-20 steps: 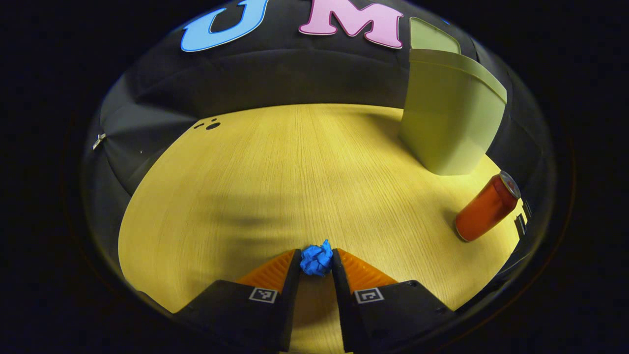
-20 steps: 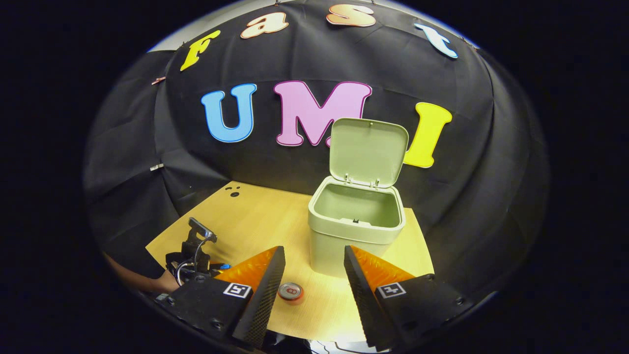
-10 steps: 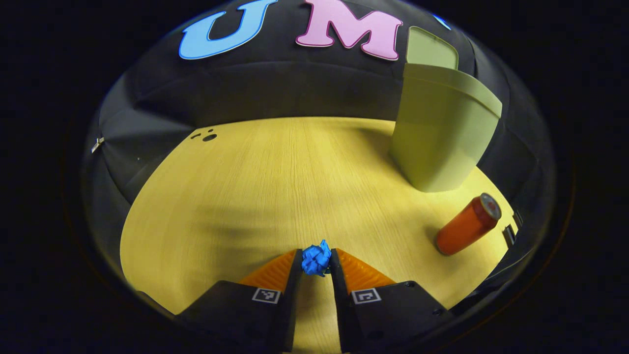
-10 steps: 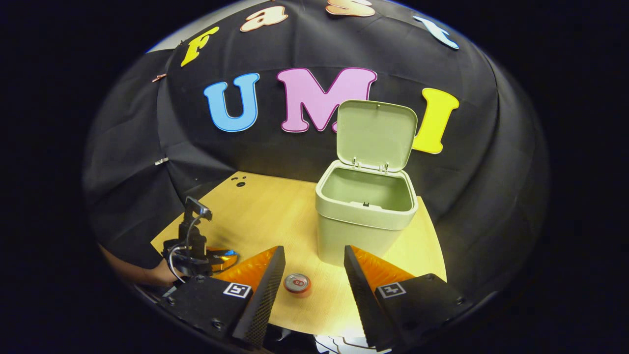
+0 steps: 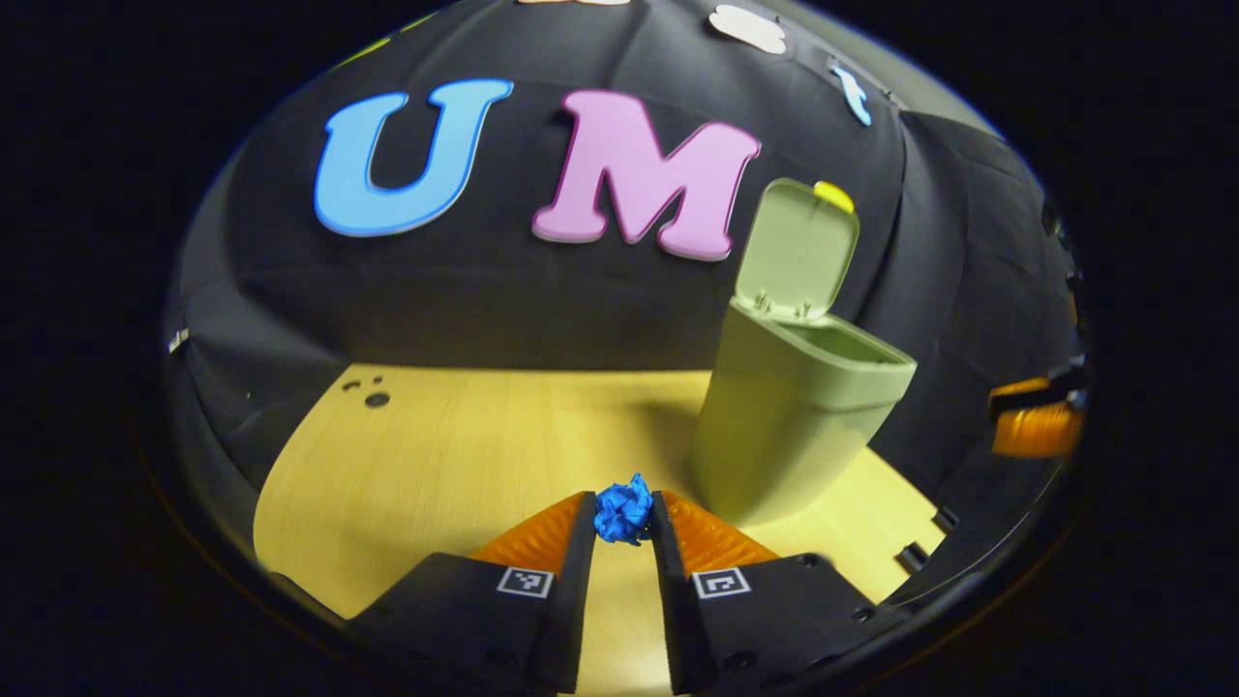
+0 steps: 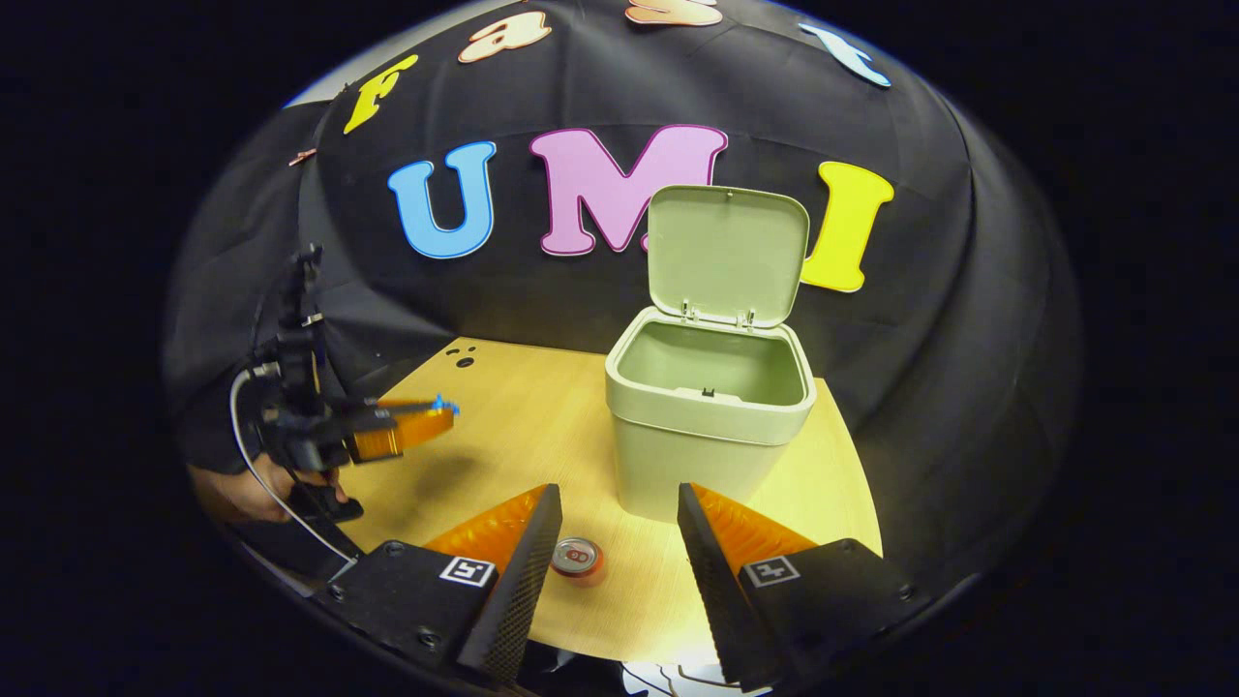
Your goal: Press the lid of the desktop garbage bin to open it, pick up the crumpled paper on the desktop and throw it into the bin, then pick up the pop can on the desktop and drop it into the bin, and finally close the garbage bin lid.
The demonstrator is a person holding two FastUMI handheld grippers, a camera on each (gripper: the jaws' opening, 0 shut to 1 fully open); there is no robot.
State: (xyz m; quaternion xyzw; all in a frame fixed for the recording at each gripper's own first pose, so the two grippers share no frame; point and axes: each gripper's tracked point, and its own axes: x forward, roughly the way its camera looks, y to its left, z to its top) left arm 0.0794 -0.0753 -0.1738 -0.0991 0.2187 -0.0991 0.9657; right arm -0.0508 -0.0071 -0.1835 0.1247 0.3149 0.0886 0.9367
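Two grippers over the desk (image 6: 465, 436), paper held aloft.
Biggest on the desk, the bin (image 6: 710, 414) stands toward its far right corner, lid (image 6: 728, 254) swung up and back against the wall. The right gripper (image 6: 612, 542) hangs above the near edge, fingers spread wide with nothing between them; beneath their gap the can (image 6: 578, 559) stands upright just in front of the bin. The left gripper (image 5: 622, 518) is pinched on the blue paper (image 5: 622, 512) at its fingertips, raised clear above the desk's left side, well apart from the bin.
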